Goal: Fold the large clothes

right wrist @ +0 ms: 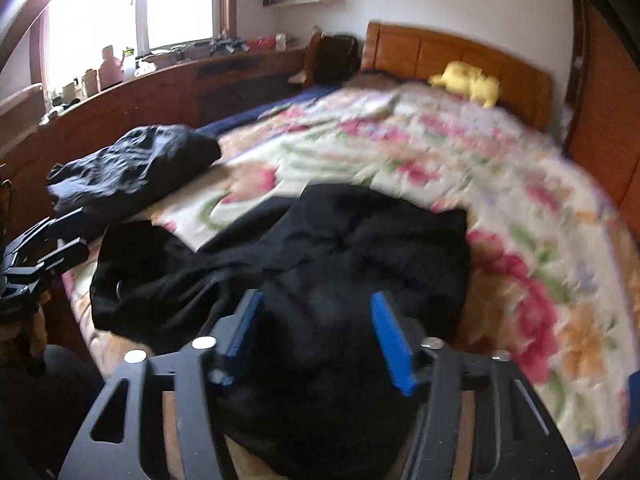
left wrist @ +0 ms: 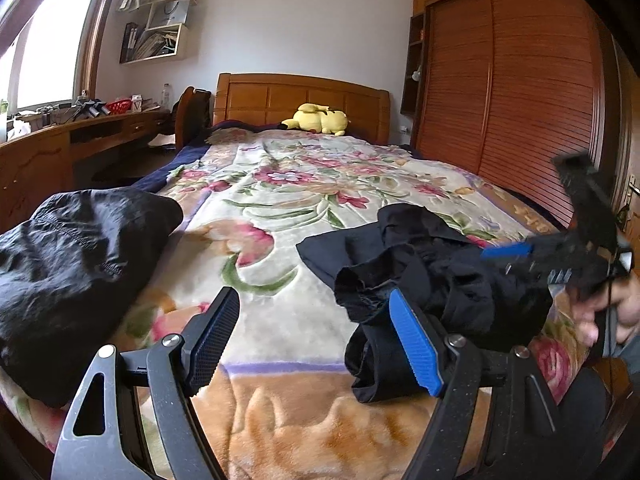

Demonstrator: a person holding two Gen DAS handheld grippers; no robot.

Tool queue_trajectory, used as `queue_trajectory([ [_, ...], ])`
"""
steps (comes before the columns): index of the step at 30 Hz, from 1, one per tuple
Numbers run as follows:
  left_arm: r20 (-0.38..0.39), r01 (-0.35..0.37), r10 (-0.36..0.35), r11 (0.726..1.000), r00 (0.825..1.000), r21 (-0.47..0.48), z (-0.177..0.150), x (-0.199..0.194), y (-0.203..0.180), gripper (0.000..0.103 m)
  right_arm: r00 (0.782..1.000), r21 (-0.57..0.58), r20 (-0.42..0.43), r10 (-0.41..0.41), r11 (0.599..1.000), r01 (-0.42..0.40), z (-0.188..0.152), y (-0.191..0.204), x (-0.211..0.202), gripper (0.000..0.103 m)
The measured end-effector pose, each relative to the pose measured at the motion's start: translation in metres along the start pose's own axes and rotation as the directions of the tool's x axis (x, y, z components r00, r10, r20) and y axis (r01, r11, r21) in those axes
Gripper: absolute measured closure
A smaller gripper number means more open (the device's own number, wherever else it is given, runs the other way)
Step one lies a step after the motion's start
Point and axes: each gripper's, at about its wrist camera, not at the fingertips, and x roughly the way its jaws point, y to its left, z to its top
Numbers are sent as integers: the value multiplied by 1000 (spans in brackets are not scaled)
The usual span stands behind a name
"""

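On the floral bed (left wrist: pixel 280 200), the left claw (left wrist: pixel 316 340) gapes wide with nothing in it, while the right claw (right wrist: pixel 320 336) has black garment (right wrist: pixel 320 248) bunched between its half-closed blue pads (right wrist: pixel 394 344), grip uncertain.

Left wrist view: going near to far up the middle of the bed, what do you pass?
Left gripper, jaws open over the bedding → crumpled black garment → floral blanket → yellow plush toy → wooden headboard.
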Motion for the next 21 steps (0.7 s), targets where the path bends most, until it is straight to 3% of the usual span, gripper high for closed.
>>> queue_trajectory([
  [3,7,0,0,1000,1000,-6,2,0,-2,25,997,-25,-54,59,998,-61,-10,24,21,87],
  [5,14,0,0,1000,1000,-10,4,-2,-4,25,991,-1,-71,114,993,-114,-14,36,31,89],
  [10,19,-9,9,1000,1000,9,4,-3,-10,25,991,-18,-69,115,993,-117,-3,44,36,89],
  [11,14,-13,13,1000,1000,9,3,-1,-10,25,991,-11,-65,114,993,-115,4,40,36,84],
  [12,11,-16,16,1000,1000,8,3,1,-9,25,994,-13,-53,97,995,-97,7,36,32,71],
  [15,5,-22,22,1000,1000,-2,3,5,-6,25,999,-8,-12,48,999,-48,30,25,27,49],
  [21,7,-25,25,1000,1000,-11,4,7,-4,25,985,-24,-142,98,994,-103,74,27,79,48],
])
